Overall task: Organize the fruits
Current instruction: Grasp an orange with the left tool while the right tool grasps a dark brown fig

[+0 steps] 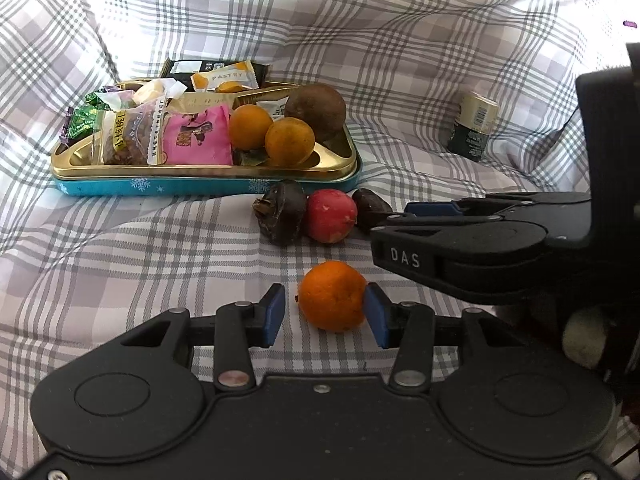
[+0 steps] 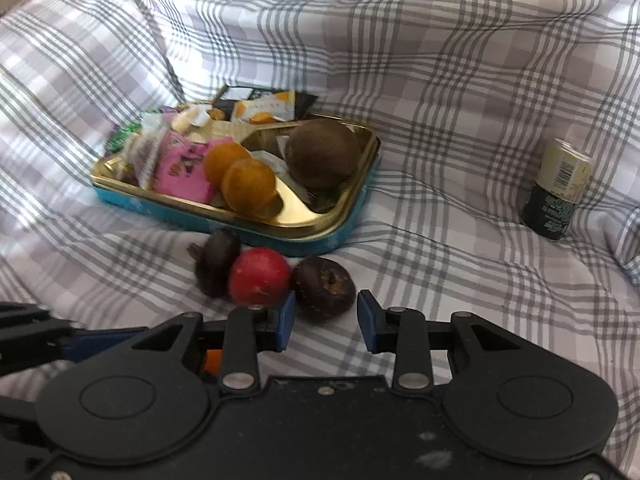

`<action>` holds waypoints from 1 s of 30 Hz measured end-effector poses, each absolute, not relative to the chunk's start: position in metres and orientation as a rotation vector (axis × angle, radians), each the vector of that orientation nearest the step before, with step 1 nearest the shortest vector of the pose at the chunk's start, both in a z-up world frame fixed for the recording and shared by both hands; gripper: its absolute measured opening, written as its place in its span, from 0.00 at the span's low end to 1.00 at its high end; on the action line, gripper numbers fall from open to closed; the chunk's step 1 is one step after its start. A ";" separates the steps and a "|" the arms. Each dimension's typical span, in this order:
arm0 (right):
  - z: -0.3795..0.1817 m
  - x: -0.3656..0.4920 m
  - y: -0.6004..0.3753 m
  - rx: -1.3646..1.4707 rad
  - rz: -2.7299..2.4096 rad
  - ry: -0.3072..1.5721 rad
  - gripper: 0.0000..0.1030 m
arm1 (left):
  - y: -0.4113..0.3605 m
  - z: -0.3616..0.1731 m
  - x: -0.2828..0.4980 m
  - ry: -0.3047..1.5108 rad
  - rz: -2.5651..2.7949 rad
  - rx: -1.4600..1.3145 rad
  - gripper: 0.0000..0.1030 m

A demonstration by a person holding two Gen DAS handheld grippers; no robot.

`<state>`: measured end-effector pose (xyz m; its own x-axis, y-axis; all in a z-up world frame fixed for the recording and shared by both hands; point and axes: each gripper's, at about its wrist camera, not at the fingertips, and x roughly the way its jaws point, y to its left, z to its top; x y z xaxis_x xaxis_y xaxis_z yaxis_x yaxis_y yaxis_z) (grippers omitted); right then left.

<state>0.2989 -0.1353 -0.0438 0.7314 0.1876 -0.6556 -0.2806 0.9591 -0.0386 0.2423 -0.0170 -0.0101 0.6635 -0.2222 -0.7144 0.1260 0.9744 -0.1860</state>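
A gold tin tray [image 1: 340, 168] [image 2: 340, 216] holds snack packets, two oranges [image 1: 288, 142] [image 2: 248, 188] and a brown round fruit [image 1: 318, 110] [image 2: 322, 152]. In front of it lie a dark fruit [image 1: 280, 212] [image 2: 216, 264], a red fruit [image 1: 330, 214] [image 2: 258, 276] and another dark fruit [image 1: 370, 208] [image 2: 324, 286]. My left gripper [image 1: 326, 314] is open around a loose orange [image 1: 332, 296], whose right side touches the right pad. My right gripper [image 2: 326, 322] is open, with the second dark fruit just ahead of its tips.
A small can [image 1: 474, 126] [image 2: 558, 188] stands to the right on the plaid sheet [image 1: 120, 260] [image 2: 460, 260]. Folds of the sheet rise behind the tray and at the left. The right gripper's body [image 1: 500, 248] sits close to the right of the left gripper.
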 end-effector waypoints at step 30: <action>-0.039 0.304 -0.149 0.009 0.240 0.704 0.41 | -0.017 -0.012 0.242 0.816 -0.200 -0.125 0.53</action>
<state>0.3039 -0.1493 -0.0388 0.7358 0.2214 -0.6400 -0.2156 0.9725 0.0886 0.2421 -0.0165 -0.0120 0.6677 -0.2251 -0.7096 0.1291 0.9737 -0.1875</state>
